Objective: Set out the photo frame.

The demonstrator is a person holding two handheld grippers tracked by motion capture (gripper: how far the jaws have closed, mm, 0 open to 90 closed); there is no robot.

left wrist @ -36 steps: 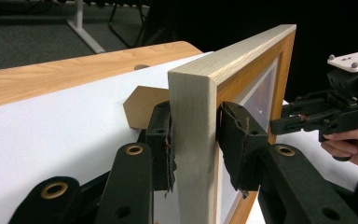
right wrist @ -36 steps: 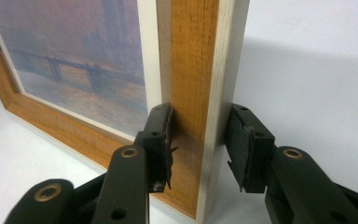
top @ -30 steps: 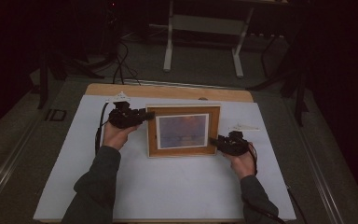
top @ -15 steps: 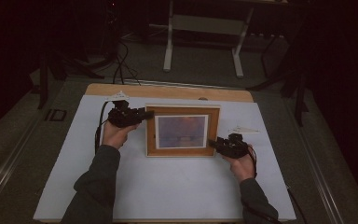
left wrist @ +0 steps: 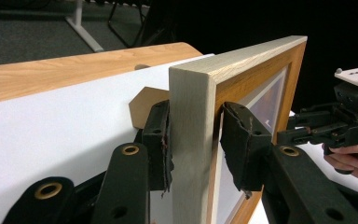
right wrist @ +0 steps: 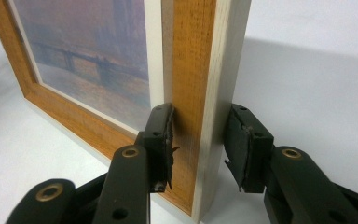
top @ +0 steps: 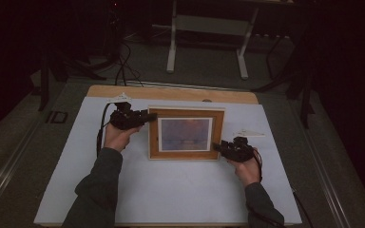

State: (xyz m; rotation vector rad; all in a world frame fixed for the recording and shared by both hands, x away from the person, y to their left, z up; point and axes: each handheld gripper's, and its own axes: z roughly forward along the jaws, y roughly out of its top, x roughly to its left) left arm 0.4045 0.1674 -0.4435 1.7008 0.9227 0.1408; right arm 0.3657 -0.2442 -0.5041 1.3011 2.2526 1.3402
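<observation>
High view dim, murky surroundings — gripper views brighter, sharp.

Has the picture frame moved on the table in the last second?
No. The picture frame keeps its place against the wooden strip along the table's far edge, with the left tool and right tool at opposite corners.

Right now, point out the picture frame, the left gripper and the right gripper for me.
picture frame [top: 186, 115], high view, on its top wooden rail.
left gripper [top: 151, 115], high view, midway between its fingertips at the frame's upper left corner.
right gripper [top: 216, 147], high view, midway between its fingertips at the frame's lower right corner.
</observation>
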